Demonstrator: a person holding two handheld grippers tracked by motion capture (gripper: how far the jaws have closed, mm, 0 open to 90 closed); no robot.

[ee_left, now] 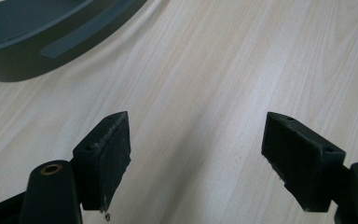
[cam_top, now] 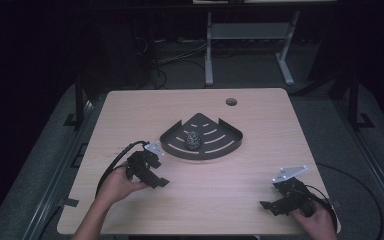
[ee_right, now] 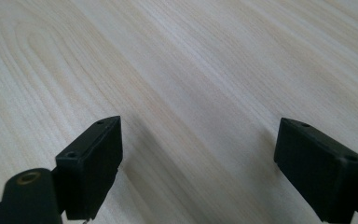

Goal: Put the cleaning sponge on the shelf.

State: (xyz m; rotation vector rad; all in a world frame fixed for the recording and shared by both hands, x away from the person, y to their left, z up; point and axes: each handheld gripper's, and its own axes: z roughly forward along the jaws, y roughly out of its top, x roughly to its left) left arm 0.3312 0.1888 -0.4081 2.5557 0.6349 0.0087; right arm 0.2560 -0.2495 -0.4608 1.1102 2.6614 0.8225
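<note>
Dark floor and a tangle of cables lie beyond my pale wooden table [cam_top: 200,200], with a grey metal frame standing off at twelve o'clock. From the high view I see a dark, fan-shaped corner tray [cam_top: 215,150] with slots in its floor near the table's middle, and a small, speckled, crumpled-looking ball [cam_top: 193,140] sitting inside it; I cannot tell what the ball is made of. A round cable hole [cam_top: 231,102] is cut in the tabletop at one o'clock from the tray.

My left gripper [cam_top: 156,180] sits at seven o'clock from the tray, just beside its curved rim, in my left hand [cam_top: 116,186]. My right gripper [cam_top: 269,205] rests well apart at four o'clock, near the table's front edge, in my right hand [cam_top: 316,220].

My left gripper view brings up what the high view cannot: the tray's curved outer wall [ee_left: 51,51] close at eleven o'clock, and my left gripper [ee_left: 198,158] with its jaws wide apart over bare wood grain, nothing between them. My right gripper view gives plain tabletop, with my right gripper [ee_right: 198,163] likewise spread wide and holding nothing
</note>
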